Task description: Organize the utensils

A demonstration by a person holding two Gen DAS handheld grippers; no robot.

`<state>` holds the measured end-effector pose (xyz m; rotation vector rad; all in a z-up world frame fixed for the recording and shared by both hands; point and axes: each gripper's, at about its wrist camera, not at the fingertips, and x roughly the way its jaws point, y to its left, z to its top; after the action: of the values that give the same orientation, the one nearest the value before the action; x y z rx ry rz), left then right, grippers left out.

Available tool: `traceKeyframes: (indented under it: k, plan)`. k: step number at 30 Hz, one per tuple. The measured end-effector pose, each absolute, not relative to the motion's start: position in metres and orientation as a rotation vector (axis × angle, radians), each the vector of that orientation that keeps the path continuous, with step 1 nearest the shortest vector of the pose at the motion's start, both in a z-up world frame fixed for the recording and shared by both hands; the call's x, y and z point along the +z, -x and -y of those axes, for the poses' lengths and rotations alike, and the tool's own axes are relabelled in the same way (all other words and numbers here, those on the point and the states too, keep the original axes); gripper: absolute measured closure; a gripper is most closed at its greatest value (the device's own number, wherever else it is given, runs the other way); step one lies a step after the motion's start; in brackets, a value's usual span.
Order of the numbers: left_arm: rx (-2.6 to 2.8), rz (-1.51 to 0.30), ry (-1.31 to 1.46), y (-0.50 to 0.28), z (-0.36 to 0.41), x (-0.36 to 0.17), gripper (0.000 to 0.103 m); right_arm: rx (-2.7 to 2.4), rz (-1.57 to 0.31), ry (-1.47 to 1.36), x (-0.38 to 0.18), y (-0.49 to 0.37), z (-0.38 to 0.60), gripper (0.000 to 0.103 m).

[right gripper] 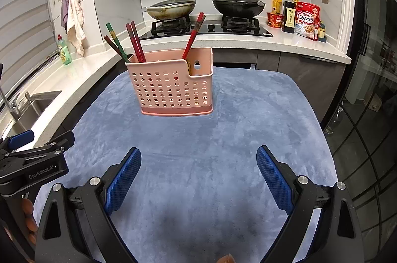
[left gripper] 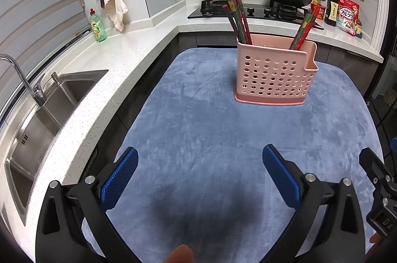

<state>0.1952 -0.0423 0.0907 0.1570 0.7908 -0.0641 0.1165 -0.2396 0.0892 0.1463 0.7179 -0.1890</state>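
Above the blue plush mat (left gripper: pixel 198 126), the left gripper (left gripper: pixel 200 172) and right gripper (right gripper: pixel 199 172) hang spread wide and empty, well short of the perforated pink plastic utensil holder (right gripper: pixel 172 87) standing upright with red and green chopsticks (right gripper: pixel 135 42).

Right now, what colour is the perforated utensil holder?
Pink utensil holder, clearest in the right wrist view.

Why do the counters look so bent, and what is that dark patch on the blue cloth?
Left wrist view: fisheye bends the counter; black corners. Right wrist view: the same curving; the dark patch on the blue cloth looks like shadow beneath the open right claw.
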Motion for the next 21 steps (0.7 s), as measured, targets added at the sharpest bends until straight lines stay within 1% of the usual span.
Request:
traceKeyframes:
  k: [21]
  plan:
    - [-0.068,-0.782,-0.179,-0.203,0.051,0.09,0.007,-0.187,-0.726,-0.142,0.084,-0.129,0.238,0.013]
